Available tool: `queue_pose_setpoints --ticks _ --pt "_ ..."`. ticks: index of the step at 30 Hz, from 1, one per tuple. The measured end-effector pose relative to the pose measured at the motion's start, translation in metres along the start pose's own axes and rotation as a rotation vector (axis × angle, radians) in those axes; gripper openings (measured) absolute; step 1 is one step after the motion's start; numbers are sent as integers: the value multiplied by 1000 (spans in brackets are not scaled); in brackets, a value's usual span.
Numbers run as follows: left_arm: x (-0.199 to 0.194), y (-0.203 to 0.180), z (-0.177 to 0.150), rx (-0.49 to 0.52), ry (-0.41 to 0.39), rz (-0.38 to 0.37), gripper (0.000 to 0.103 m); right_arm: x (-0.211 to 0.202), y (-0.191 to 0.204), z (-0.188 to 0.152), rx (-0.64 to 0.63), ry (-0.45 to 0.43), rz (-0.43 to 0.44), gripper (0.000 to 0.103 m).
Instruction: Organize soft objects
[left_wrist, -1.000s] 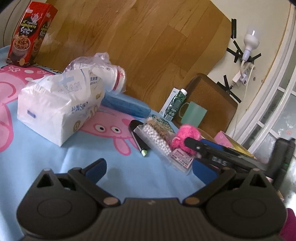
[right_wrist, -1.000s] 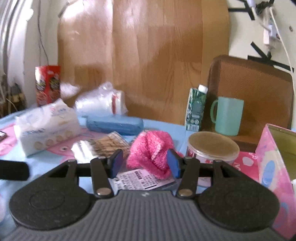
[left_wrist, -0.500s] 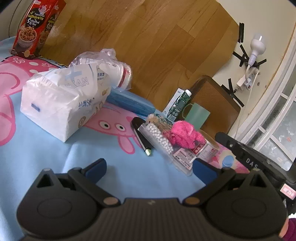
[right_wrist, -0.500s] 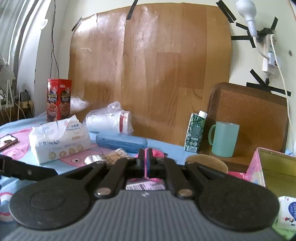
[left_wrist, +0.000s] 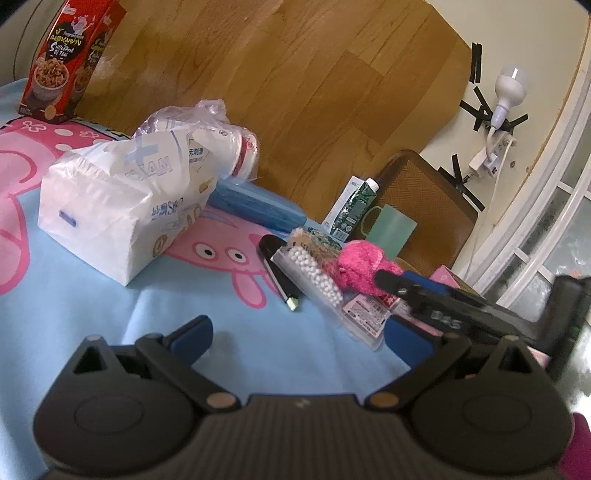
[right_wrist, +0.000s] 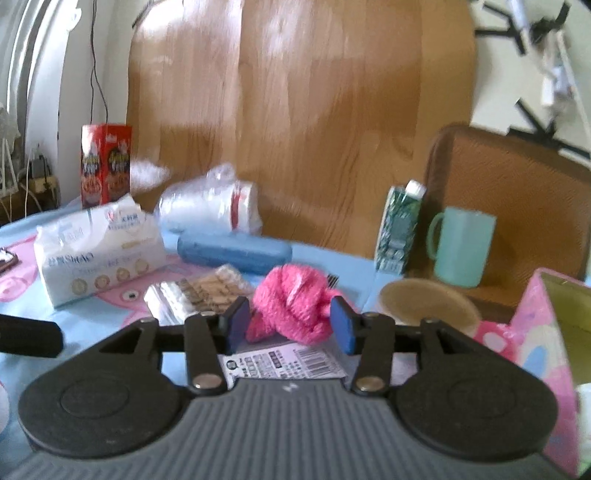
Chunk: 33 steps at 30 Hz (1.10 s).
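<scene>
A fluffy pink cloth (right_wrist: 295, 306) lies bunched on a clear packet of cotton swabs (right_wrist: 195, 291) on the blue cartoon tablecloth (left_wrist: 92, 295). My right gripper (right_wrist: 290, 321) sits low around it. Its jaws are opening, a blue pad on each side of the cloth and neither pressing it. In the left wrist view the pink cloth (left_wrist: 360, 267) shows with a black finger (left_wrist: 424, 295) of the right gripper reaching it from the right. My left gripper (left_wrist: 295, 332) stands wide open over bare tablecloth, holding nothing. A soft white tissue pack (left_wrist: 110, 210) rests to the left.
Behind the tissue pack are a plastic bag of paper cups (left_wrist: 221, 147) and a blue case (left_wrist: 255, 206). A red box (left_wrist: 55, 62) stands far left. A green carton (right_wrist: 400, 225), mint cup (right_wrist: 461, 251), round tin (right_wrist: 428, 302) and open pink box (right_wrist: 546, 332) crowd the right.
Half a second ago the right gripper was shut and held higher; now it is low again with its jaws apart around the pink cloth. The left gripper has stayed put.
</scene>
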<state>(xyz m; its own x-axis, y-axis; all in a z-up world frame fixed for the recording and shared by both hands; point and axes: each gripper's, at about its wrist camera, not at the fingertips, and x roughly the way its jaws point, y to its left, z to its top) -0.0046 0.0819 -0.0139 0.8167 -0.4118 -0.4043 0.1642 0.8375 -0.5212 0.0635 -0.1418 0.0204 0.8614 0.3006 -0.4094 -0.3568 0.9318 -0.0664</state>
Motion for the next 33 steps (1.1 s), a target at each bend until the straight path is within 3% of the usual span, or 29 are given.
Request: queue_pose_setpoints --ticks 1,3,6,11,15,19,22,25,28,30,33 --pt "0 0 0 1 -1 -1 102 6 0 0 -2 16 14 47" --pt "0 0 0 1 0 -3 102 15 4 -2 -20 44 15 4" --pt "0 0 1 -5 2 -6 102 10 5 -3 -16 22 -3 2" --pt "1 0 0 -12 7 -15 102 -40 8 5 -28 -149 -44 2" --pt "0 2 1 -22 5 -17 102 -89 13 6 -6 -213 54 2" --pt "0 3 1 -26 13 -22 102 -123 25 -13 -15 -178 181 3" --pt "2 0 2 -12 24 -11 102 -131 36 -32 -29 -118 225 3" --pt "2 -5 1 9 35 13 102 -126 44 -46 -57 -64 197 7" --pt "-3 -7 0 17 22 16 102 -121 39 -45 -62 -60 169 17" --pt "-3 -7 -1 10 24 19 102 -111 28 -37 -48 -82 135 44" --pt "1 -5 0 1 35 28 102 -87 7 -25 -6 -104 64 53"
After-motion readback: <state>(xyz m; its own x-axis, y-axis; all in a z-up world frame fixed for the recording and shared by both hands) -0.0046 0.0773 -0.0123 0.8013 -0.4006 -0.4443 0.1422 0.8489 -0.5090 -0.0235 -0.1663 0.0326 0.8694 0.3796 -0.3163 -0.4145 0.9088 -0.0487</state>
